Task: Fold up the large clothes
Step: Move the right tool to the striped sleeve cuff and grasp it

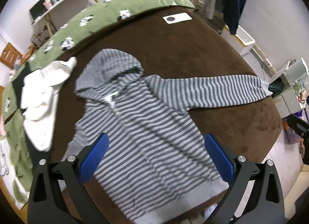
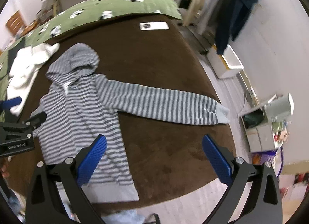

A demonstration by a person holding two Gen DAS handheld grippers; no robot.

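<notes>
Hoodie [image 1: 139, 123], grey-striped, lies flat on brown blanket [image 1: 193, 54], hood toward far green quilt [image 1: 108, 9], hem toward cameras, long axis near-to-far; one sleeve [image 2: 164, 104] stretched out right to blanket edge. White garment [image 1: 40, 104] sits just left of hood. Left wrist view shows left gripper [image 1: 155, 150] spread wide, empty, over hoodie body. Only right wrist view shows that tool from the side at left edge, w/ "GenRobot.AI" printed on it. Right gripper [image 2: 154, 150] also wide, empty, over blanket right of hem.
</notes>
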